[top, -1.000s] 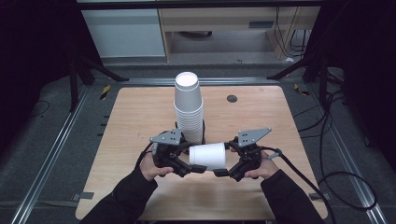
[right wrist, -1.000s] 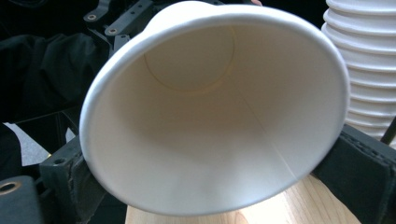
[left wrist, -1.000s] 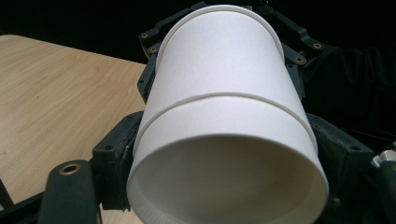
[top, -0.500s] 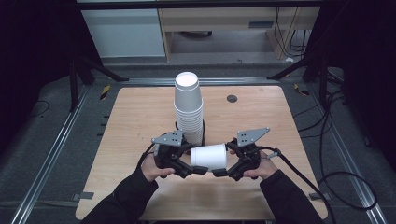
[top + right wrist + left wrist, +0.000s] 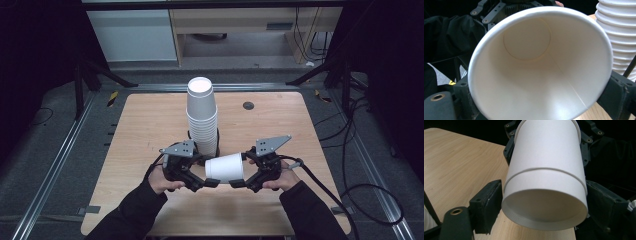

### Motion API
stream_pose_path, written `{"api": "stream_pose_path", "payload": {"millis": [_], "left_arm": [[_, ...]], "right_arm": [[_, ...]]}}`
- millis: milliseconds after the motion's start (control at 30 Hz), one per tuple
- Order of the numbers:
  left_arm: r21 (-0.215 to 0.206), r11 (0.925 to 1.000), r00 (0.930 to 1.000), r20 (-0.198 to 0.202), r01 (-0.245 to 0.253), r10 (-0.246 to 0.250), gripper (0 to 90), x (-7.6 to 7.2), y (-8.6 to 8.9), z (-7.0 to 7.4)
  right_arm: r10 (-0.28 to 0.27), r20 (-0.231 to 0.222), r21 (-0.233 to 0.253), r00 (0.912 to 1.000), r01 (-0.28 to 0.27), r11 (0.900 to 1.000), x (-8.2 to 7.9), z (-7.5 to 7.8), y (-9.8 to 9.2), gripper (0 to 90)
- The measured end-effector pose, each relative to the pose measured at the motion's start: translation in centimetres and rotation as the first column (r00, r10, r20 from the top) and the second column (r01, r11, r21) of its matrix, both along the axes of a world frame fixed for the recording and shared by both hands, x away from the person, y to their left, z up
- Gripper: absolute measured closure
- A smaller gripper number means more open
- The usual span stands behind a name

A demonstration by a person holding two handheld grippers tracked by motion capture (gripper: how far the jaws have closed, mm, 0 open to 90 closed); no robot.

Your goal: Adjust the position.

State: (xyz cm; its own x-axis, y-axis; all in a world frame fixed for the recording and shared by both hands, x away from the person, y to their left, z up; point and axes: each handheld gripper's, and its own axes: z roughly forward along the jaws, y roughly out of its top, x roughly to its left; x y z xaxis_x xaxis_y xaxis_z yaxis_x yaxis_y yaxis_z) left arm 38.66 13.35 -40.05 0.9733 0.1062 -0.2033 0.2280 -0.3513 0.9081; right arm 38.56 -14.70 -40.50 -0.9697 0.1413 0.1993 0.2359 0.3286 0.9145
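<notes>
Left gripper (image 5: 209,183) and right gripper (image 5: 239,183) each clamped 1 sideways white paper cup (image 5: 225,168); right gripper view showed its open mouth, left gripper view its base.

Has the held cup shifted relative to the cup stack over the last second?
No. The cup lies sideways between the left tongs and right tongs, just in front of the stack, the same as before.

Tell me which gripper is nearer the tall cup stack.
Left. The left gripper sits just in front of the cup stack, slightly to its left; the right gripper is farther off to the right. Both clamp the sideways cup.
</notes>
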Motion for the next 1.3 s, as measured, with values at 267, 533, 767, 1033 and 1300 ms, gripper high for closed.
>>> {"api": "stream_pose_path", "payload": {"millis": [267, 533, 767, 1033, 1300], "left_arm": [[0.068, 0.9976, 0.9999, 0.002, -0.015, 0.015, 14.2, -0.3, 0.8, -0.1], [0.110, 0.9939, 1.0000, -0.008, -0.001, 0.002, 13.5, -0.2, 0.7, -0.3], [0.127, 0.9917, 0.9997, -0.013, 0.021, -0.019, 14.2, 0.0, 0.5, -0.3], [0.145, 0.9892, 0.9997, -0.011, 0.021, -0.020, 18.2, 0.3, 0.1, -0.5], [0.159, 0.9866, 0.9994, -0.010, 0.035, -0.033, 22.0, 0.1, -0.2, -0.6]], "right_arm": [[-0.004, 0.022, -0.036, 0.9998, 0.005, 0.999, 0.2, 0.3, -0.3, 10.3], [0.029, 0.031, -0.085, 0.9991, -0.026, 0.996, 0.8, 0.5, 0.5, 10.4], [0.066, 0.013, -0.124, 0.9977, -0.064, 0.990, 1.2, 0.2, 1.6, 10.4], [0.085, 0.004, -0.149, 0.9964, -0.084, 0.985, 1.3, 0.1, 2.2, 10.3], [0.097, -0.013, -0.168, 0.9952, -0.098, 0.981, 1.3, -0.1, 2.5, 10.3]]}}
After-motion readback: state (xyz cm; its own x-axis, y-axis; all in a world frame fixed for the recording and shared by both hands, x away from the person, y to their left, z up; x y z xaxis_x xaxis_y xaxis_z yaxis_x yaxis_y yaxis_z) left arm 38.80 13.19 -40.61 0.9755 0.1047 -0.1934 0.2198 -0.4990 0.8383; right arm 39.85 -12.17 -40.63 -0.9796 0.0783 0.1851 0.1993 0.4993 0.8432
